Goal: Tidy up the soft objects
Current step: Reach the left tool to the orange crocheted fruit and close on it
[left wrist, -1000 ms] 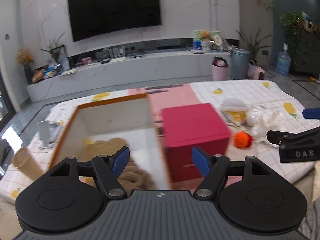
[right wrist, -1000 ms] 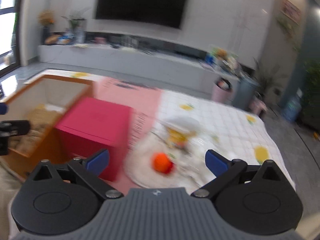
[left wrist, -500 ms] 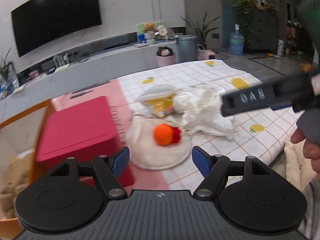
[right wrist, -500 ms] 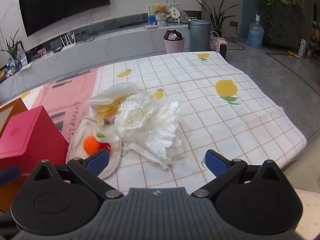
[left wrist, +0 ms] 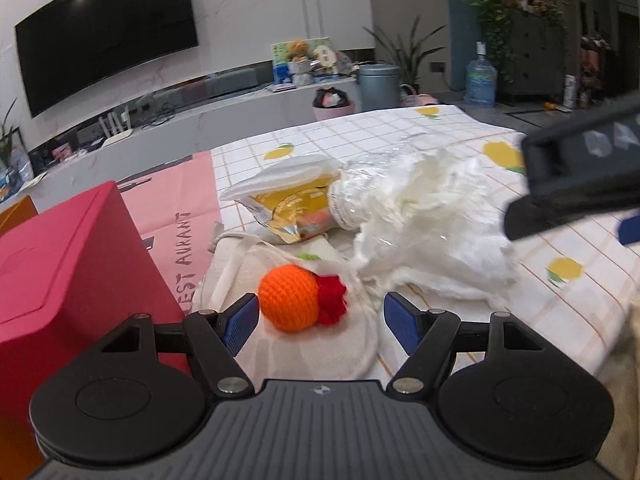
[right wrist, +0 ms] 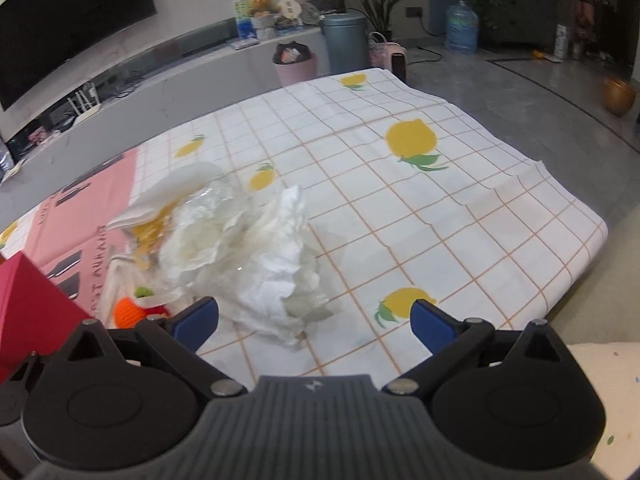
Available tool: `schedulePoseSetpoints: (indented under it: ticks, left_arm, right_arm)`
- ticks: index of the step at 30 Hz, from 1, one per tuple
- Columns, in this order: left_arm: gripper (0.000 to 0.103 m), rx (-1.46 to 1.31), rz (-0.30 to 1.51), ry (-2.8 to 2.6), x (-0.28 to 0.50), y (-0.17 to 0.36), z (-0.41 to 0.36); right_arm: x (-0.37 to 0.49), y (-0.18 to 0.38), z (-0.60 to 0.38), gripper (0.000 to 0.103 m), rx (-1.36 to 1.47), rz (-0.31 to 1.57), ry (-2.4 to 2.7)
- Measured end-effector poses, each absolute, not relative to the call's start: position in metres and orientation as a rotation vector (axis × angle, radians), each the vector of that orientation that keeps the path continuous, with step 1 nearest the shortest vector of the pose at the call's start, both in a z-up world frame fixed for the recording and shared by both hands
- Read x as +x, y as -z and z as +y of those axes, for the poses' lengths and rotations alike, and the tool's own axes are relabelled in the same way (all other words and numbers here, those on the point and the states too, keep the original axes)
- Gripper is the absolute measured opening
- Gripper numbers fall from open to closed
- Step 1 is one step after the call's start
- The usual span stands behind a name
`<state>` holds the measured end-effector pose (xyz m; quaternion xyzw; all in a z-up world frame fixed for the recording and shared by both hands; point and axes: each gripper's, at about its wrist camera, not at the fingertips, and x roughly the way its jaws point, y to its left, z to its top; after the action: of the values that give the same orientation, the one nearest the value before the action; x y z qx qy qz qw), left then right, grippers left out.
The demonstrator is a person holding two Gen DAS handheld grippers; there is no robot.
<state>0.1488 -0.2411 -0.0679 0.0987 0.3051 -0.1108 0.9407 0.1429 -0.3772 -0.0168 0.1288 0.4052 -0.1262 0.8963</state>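
Note:
An orange crocheted ball with a red tuft (left wrist: 298, 296) lies on a round cream cloth (left wrist: 320, 348). My left gripper (left wrist: 319, 322) is open, its blue pads on either side of the ball, just short of it. A crumpled white tissue heap (left wrist: 432, 216) and a yellow snack bag (left wrist: 292, 208) lie behind. My right gripper (right wrist: 314, 322) is open and empty, just in front of the tissue heap (right wrist: 260, 260). The ball also shows at the left of the right wrist view (right wrist: 128, 312). The right gripper's body crosses the left wrist view at the right (left wrist: 580, 176).
A red box (left wrist: 60, 280) stands left of the ball, with an orange box edge (left wrist: 18, 208) behind it. A pink paper bag (left wrist: 172, 208) lies flat on the lemon-print tablecloth (right wrist: 400, 208). The table's right edge (right wrist: 576, 276) drops to the floor.
Both grippers have swung right, away from the orange box and red box. The left now frames the orange ball closely; the right has come down near the tissue heap.

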Motion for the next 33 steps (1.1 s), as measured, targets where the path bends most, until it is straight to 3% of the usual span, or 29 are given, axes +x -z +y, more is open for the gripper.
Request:
schedulePoseSetpoints:
  ticks: [4,8,16,23,33]
  left_arm:
    - [0.084,0.17,0.626,0.202,0.161,0.071,-0.24]
    - [0.055,0.138,0.603,0.193,0.16,0.068,-0.23]
    - [0.05,0.124,0.599,0.271,0.125,0.065,-0.215]
    - [0.049,0.092,0.565,0.28,0.09,0.061,-0.198]
    - [0.041,-0.022,0.61,0.299,0.094,0.057,-0.174]
  right_arm:
    - [0.147,0.02,-0.376,0.1,0.262,0.85,0.253]
    - [0.148,0.022,-0.374,0.1,0.254,0.857,0.244]
    - [0.144,0.018,-0.375,0.1,0.276,0.835,0.221]
    - [0.149,-0.001,-0.353,0.1,0.259,0.702,0.059]
    - [0.196,0.011,-0.33,0.099,0.142,0.713,0.011]
